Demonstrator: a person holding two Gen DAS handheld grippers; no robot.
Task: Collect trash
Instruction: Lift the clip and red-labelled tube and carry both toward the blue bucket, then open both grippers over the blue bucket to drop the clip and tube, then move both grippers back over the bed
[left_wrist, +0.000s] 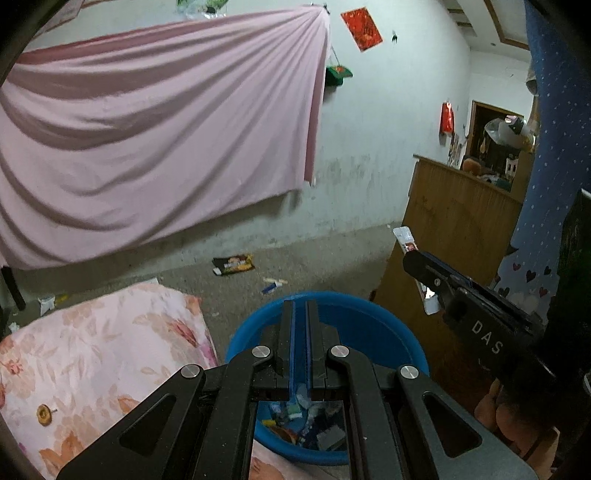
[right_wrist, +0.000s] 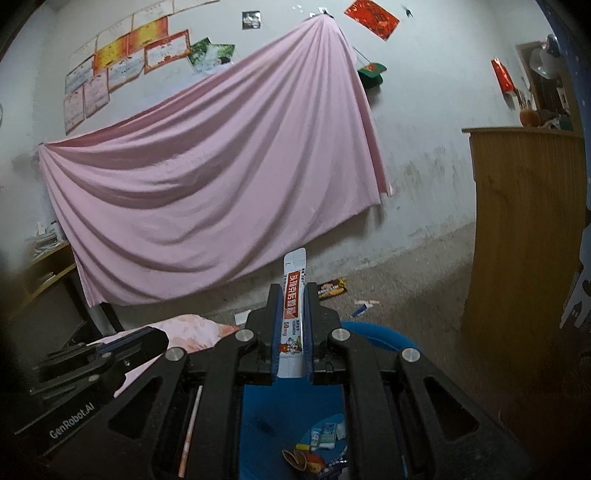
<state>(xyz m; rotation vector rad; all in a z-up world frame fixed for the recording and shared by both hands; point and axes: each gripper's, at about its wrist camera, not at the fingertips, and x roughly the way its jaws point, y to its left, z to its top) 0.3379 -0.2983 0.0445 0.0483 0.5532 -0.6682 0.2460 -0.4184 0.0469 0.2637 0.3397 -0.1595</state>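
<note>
Right gripper (right_wrist: 292, 325) is clamped on a flat white sachet with an orange printed label (right_wrist: 293, 295); the packet stands upright between the blue pads and sticks out past the tips. Directly below it sits the round blue plastic basin (right_wrist: 384, 338), already holding a small heap of wrappers and scraps (right_wrist: 317, 443) at the bottom.

Left gripper (left_wrist: 300, 332) is fully closed with nothing between its fingers, also hanging over the basin (left_wrist: 369, 314).

Step in hand, as I read it: carrying the sachet to the basin for drop-off. Next move needs the right gripper's tips over the basin's opening, then release; the packet is light and flat, so it may flutter or cling to a pad. Aim for the centre, not the rim.

More trash on the bare grey concrete floor by the wall: a dark snack bag with yellow print (left_wrist: 233, 264) and a small blue-and-white tube (left_wrist: 272, 286). Those look like the next pickups.

Surroundings: floral pink bedding (left_wrist: 92, 350) just beside the basin, a pink sheet (left_wrist: 147, 147) draped across the pale wall, a wooden cabinet (left_wrist: 454, 236) on the other side.
</note>
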